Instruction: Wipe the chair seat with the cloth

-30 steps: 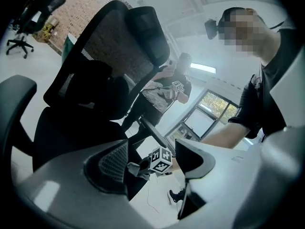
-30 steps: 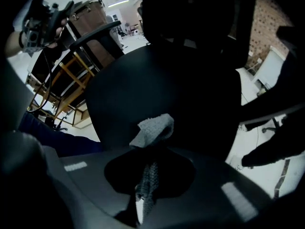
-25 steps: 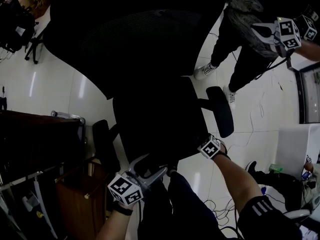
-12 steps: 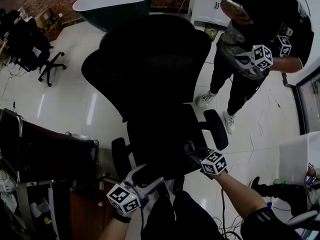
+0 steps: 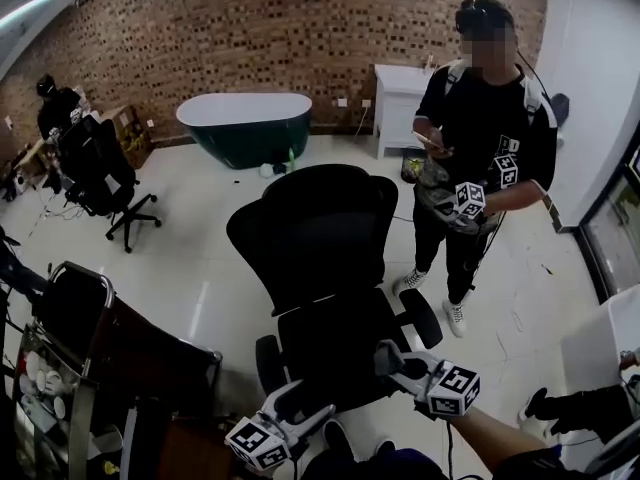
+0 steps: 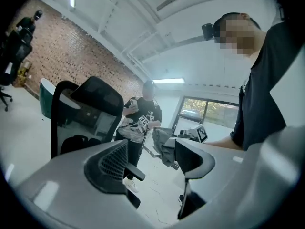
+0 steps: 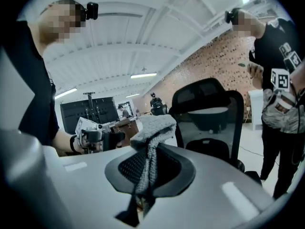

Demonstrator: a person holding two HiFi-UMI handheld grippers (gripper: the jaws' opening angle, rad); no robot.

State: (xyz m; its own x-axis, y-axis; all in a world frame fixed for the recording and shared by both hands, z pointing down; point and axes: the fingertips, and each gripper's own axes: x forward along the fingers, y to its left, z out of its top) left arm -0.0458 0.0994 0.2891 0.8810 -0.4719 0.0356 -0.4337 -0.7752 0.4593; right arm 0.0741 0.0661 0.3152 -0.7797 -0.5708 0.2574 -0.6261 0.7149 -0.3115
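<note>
1. Right gripper view: the right gripper is clamped on the grey cloth, which bunches loosely above the pinch.
2. Left gripper view: the left gripper stands wide apart with nothing between its jaws.
3. Head view: the cloth is held off the surface at the near right edge of the chair seat; contact is not confirmed.
4. Assessment: the cloth looks light, soft and limp, so it will likely fold and drag. The present hold on the bunch suits, provided a free pad stays below for the seat.
</note>
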